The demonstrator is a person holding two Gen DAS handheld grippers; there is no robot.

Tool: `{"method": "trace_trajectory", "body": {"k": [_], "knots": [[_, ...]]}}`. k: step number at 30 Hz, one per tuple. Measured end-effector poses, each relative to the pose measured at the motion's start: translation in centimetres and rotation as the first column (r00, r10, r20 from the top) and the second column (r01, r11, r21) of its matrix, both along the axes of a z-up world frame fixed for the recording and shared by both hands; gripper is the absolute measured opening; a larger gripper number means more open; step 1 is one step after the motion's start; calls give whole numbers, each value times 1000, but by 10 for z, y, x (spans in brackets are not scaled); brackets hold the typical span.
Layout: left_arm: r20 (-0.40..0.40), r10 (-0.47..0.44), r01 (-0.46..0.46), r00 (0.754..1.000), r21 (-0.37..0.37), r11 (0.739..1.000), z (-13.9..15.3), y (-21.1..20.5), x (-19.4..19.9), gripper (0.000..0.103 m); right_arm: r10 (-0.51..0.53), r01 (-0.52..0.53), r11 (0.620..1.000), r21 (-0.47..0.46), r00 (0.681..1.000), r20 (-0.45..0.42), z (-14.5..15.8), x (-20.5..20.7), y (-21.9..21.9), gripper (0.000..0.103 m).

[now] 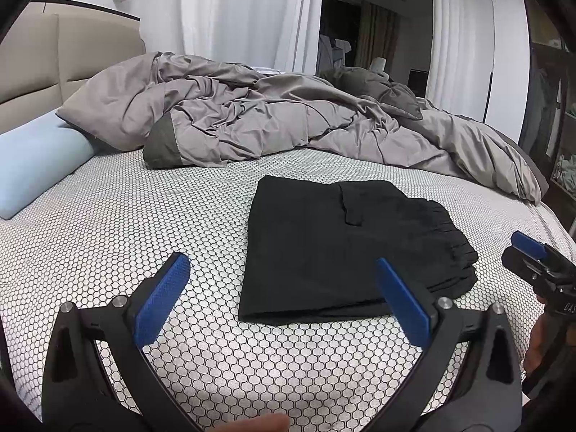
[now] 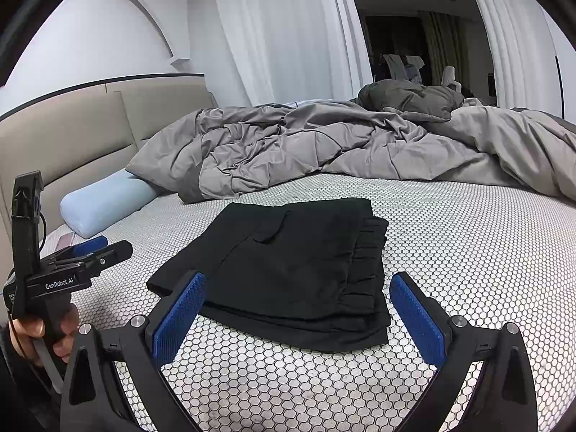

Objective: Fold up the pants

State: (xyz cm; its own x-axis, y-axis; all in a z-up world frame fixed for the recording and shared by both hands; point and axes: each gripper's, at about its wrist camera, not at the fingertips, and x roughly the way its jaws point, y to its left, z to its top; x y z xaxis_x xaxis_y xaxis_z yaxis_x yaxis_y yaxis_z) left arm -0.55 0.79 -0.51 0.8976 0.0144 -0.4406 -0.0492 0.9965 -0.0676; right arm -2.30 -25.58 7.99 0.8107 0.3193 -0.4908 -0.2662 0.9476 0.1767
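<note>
Black pants (image 1: 342,248) lie folded into a flat rectangle on the honeycomb-patterned bed sheet (image 1: 144,223), elastic waistband toward the right. My left gripper (image 1: 284,270) hovers open above the sheet just in front of the pants' near left corner, nothing between its blue pads. In the right wrist view the same pants (image 2: 288,270) lie ahead, waistband stacked at the right edge. My right gripper (image 2: 298,291) is open over the pants' near edge and holds nothing. The left gripper (image 2: 90,248) also shows at the far left, held by a hand.
A crumpled grey duvet (image 1: 270,118) fills the back of the bed. A light blue bolster pillow (image 1: 36,162) lies at the left by the beige headboard (image 2: 72,136). White curtains (image 2: 280,28) hang behind. Shelving stands at the right edge (image 1: 554,108).
</note>
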Motion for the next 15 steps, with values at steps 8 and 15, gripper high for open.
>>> {"method": "trace_trajectory", "body": {"k": [8, 15], "knots": [[0, -1, 1, 1000, 1, 1000, 1, 1, 0, 102, 2, -2, 1000, 2, 1000, 2, -1, 1, -2, 103], [0, -7, 7, 1000, 5, 1000, 0, 2, 1, 102, -12, 12, 1000, 13, 1000, 10, 0, 0, -6, 103]]}}
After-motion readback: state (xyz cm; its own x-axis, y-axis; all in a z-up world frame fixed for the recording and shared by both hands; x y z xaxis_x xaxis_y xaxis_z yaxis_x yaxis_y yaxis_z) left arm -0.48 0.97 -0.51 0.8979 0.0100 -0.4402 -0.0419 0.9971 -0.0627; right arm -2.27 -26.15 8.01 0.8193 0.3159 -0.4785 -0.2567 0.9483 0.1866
